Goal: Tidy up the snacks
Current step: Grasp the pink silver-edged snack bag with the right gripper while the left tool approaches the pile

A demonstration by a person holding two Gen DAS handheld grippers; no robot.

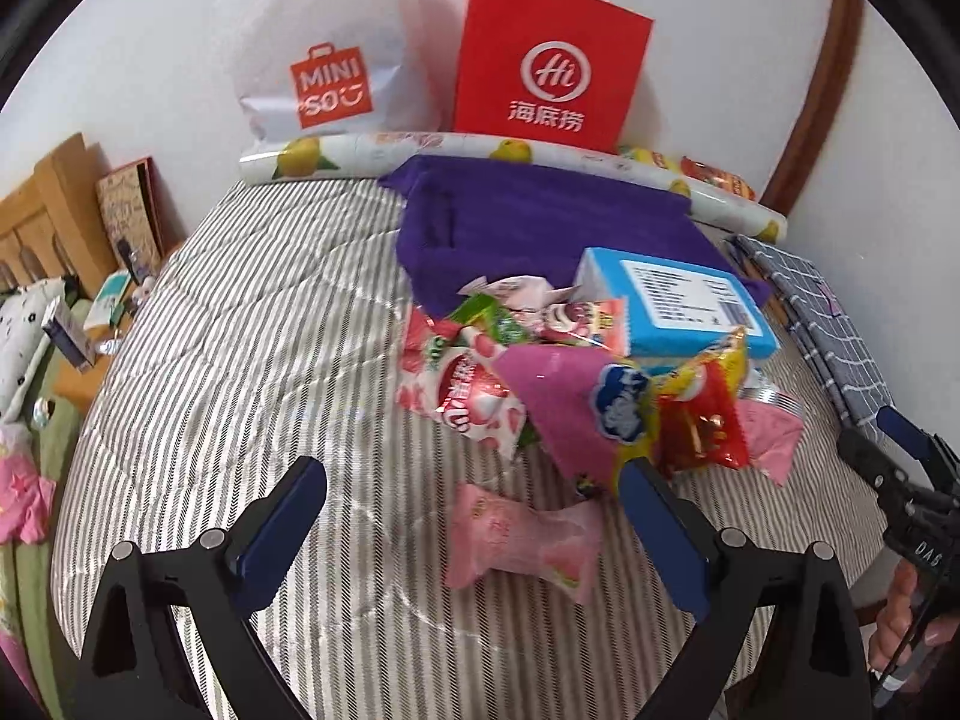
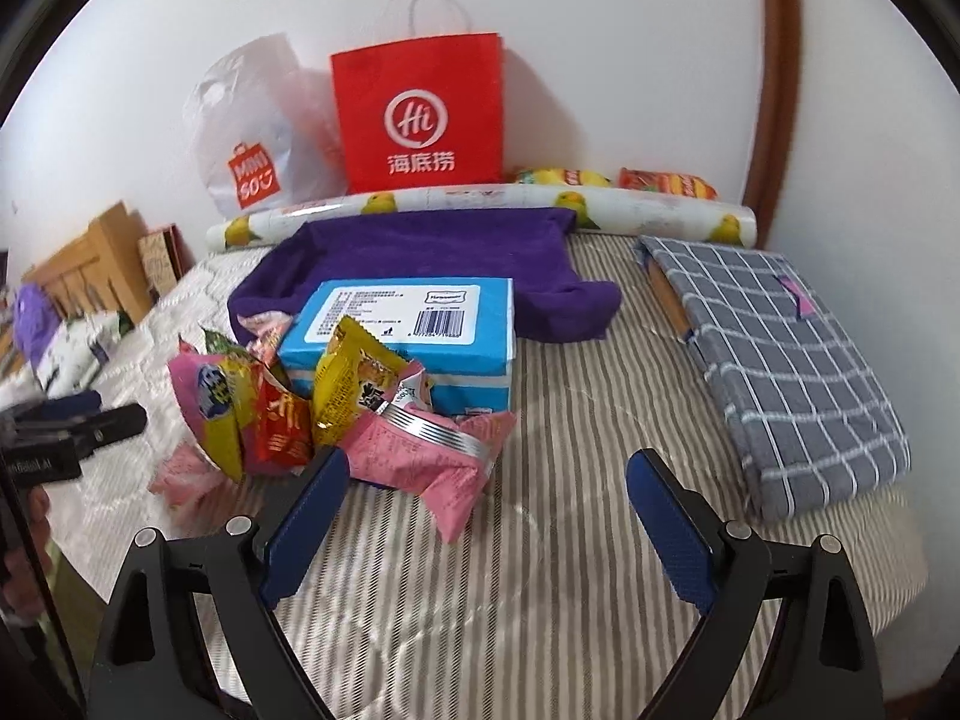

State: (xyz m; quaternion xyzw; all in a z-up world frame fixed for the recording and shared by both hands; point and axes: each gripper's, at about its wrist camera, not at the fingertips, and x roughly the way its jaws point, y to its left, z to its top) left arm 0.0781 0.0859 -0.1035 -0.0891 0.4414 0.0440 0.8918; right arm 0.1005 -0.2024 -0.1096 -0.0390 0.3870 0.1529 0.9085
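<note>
A heap of snack packets lies on the striped cover: a pink and yellow bag, a red packet, strawberry candy bags and a blue box. A single pink packet lies nearer, between and just beyond the fingers of my left gripper, which stands open and holds nothing. In the right wrist view, my right gripper is open and empty over the cover. A pink packet with a silver band lies just ahead of its left finger, with the blue box and a yellow packet behind.
A purple cloth lies behind the heap. A red paper bag, a white plastic bag and a lemon-print roll line the wall. A folded grey checked cloth lies at right. The cover's edge drops away in front.
</note>
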